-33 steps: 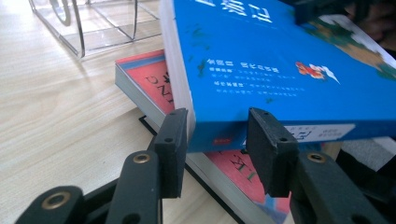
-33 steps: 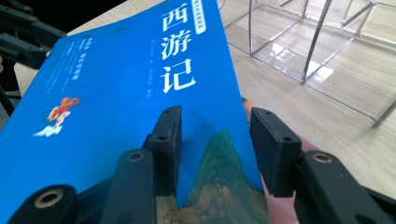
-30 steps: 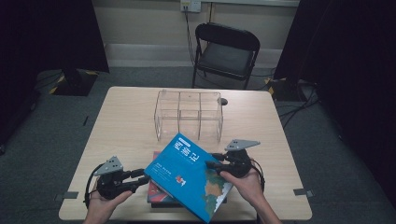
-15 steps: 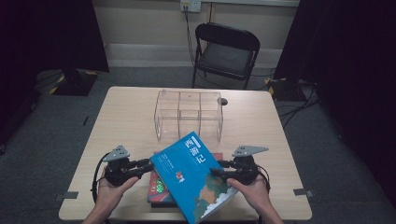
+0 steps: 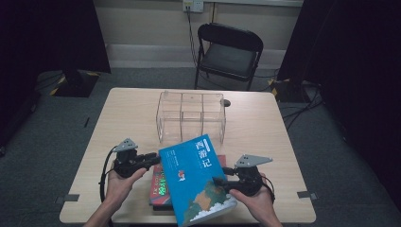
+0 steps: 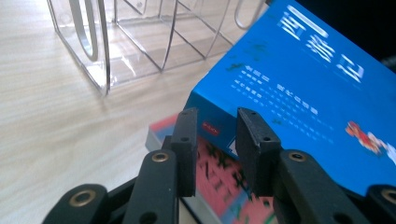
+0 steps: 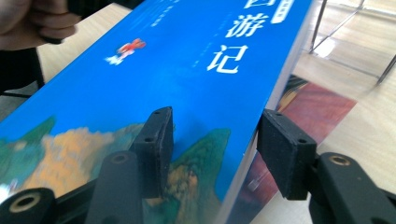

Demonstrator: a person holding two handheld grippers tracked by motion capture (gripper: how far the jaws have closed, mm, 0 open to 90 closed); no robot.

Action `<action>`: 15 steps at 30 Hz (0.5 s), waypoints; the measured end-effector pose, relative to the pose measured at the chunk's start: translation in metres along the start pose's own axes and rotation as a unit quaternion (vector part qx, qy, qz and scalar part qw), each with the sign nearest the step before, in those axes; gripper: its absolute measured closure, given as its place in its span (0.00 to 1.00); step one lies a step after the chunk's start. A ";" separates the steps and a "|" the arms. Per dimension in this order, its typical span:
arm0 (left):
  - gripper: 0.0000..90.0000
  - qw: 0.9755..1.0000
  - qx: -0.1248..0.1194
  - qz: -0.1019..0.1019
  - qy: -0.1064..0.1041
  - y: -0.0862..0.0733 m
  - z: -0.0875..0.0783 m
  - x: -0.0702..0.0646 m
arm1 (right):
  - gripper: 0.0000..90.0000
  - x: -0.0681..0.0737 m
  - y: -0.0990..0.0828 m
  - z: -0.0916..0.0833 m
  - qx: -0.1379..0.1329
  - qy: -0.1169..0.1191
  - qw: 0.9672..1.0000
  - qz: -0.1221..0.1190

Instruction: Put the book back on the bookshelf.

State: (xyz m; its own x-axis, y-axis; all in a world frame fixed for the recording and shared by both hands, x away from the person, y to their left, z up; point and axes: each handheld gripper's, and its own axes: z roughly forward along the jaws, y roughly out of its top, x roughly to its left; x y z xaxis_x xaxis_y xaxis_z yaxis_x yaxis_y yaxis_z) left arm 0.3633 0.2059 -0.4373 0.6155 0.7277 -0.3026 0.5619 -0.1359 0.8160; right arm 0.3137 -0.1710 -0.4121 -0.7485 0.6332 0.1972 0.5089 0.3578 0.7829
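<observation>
Three clear organizer point(image 5: 190, 117) compartments — bare

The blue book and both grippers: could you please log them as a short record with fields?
blue book: tilted, lying over a red book on the table
left gripper: at the blue book's corner; grip unclear
right gripper: jaws straddle the blue book's spine edge, just been opening, one pad off the book
clear organizer: beyond the books, compartments look empty
</observation>
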 end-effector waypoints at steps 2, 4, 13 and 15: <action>0.69 1.000 0.007 -0.004 0.006 0.004 0.002 0.000 | 0.51 0.002 -0.001 -0.002 0.005 0.003 1.000 -0.002; 0.59 1.000 0.002 -0.010 -0.006 0.005 0.000 0.002 | 0.51 0.002 -0.001 -0.002 0.005 0.004 1.000 -0.001; 0.50 0.998 0.009 -0.007 -0.062 -0.004 -0.015 -0.024 | 0.50 -0.028 0.023 0.020 -0.010 0.010 1.000 -0.004; 0.51 0.998 0.019 -0.001 -0.067 -0.005 -0.008 -0.031 | 0.48 -0.030 0.027 0.029 -0.017 0.007 1.000 0.006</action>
State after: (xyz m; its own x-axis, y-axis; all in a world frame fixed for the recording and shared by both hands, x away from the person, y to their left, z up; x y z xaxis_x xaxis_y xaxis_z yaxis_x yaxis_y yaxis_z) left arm 0.3370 0.1898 -0.4283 0.6808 0.6324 -0.3695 0.5827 -0.1619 0.7964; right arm 0.3618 -0.1603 -0.4144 -0.7485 0.6275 0.2147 0.5032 0.3264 0.8002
